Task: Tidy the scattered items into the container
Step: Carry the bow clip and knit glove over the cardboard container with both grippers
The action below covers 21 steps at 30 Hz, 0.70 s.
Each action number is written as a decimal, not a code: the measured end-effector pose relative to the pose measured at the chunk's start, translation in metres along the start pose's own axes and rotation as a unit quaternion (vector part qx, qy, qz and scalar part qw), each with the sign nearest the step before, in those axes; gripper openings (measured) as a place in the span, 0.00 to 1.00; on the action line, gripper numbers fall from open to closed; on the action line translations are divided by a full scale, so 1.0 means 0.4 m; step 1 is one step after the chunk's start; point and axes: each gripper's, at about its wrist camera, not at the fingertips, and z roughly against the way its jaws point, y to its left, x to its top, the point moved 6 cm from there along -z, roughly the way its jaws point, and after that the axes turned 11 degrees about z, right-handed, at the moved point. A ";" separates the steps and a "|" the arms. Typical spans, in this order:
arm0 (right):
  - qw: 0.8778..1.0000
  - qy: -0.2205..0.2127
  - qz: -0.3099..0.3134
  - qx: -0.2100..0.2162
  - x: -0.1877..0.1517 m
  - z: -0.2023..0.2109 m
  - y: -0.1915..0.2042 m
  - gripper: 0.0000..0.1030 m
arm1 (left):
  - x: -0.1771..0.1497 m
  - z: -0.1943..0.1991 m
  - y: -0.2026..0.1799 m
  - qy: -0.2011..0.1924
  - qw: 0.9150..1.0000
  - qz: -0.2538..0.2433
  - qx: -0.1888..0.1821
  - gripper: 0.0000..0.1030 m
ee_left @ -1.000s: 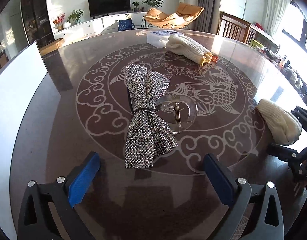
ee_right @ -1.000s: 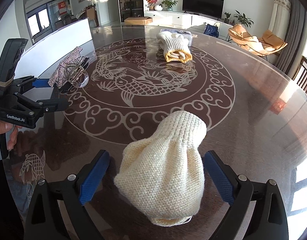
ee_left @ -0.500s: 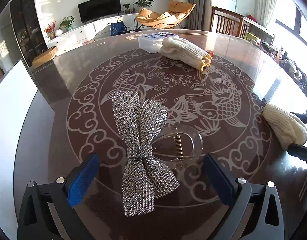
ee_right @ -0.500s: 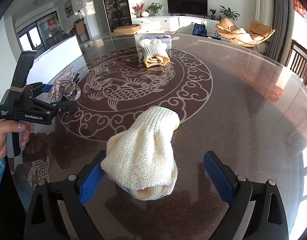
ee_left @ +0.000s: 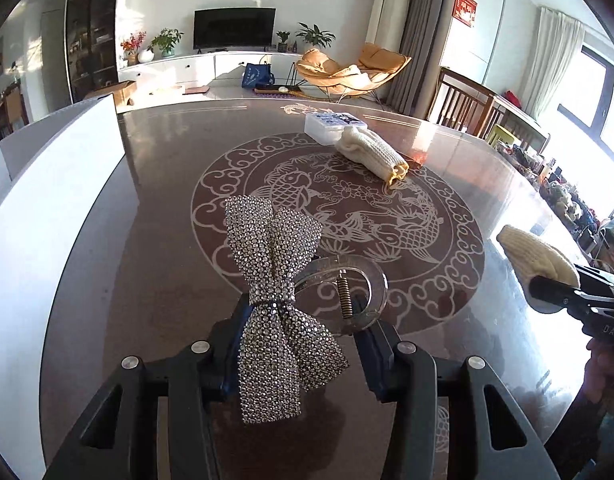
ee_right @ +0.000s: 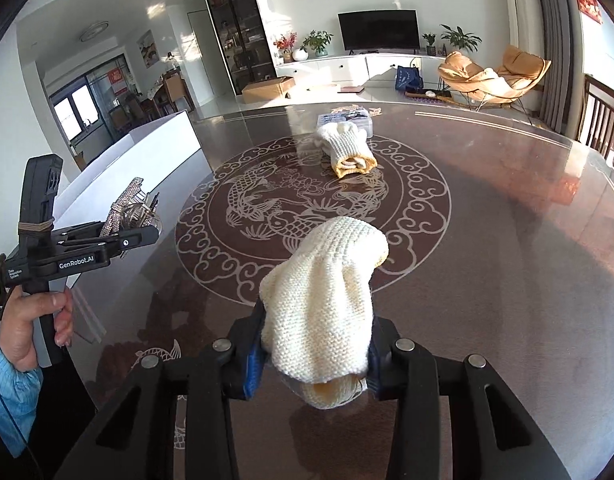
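While both pairs of jaws have just been closing, each now has its catch pinched between the blue pads: the left gripper (ee_left: pixel 303 344) is clamped on the rhinestone-covered silver bow hair clip (ee_left: pixel 277 292) at its knot, and the right gripper (ee_right: pixel 313 354) squeezes the cream knitted glove (ee_right: pixel 327 304) across its cuff end. Each item's long axis runs straight ahead of its gripper, away from the fingers, so both stick out forward, and both appear lifted clear of the dark glass tabletop with the koi pattern (ee_right: pixel 487 240).

What matters next is the white open container (ee_left: pixel 55 200). It lies to the left of the left gripper, just beside it, and well to the left of the right gripper (ee_left: pixel 567 292) across the table. My judgement is that the left hand (ee_right: pixel 35 332) is the nearer and should swing over the wall first. A second rolled cream glove with a yellow cuff (ee_right: pixel 347 152) and a clear plastic box (ee_right: pixel 347 120) lie far ahead of both grippers.
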 end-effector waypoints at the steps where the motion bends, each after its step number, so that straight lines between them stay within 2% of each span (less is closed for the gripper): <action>1: 1.000 0.004 0.004 0.004 -0.009 -0.007 0.019 0.39 | -0.018 0.014 0.005 0.001 1.000 0.005 0.000 0.46; 5: 0.999 0.014 0.020 0.034 -0.033 -0.029 0.113 0.39 | -0.067 0.069 0.026 0.004 1.000 0.028 -0.006 0.46; 9: 0.995 0.013 0.069 0.064 0.009 -0.048 0.242 0.39 | -0.041 0.170 0.065 -0.021 0.999 0.048 -0.009 0.46; 13: 0.989 -0.021 0.109 0.100 0.142 -0.036 0.381 0.39 | 0.043 0.306 0.170 -0.059 0.996 0.060 0.012 0.46; 17: 0.976 -0.058 0.157 0.136 0.323 -0.034 0.540 0.39 | 0.146 0.422 0.343 -0.092 0.991 0.070 0.071 0.46; 21: 0.960 -0.085 0.207 0.168 0.490 -0.060 0.718 0.39 | 0.212 0.499 0.537 -0.106 0.981 0.114 0.115 0.46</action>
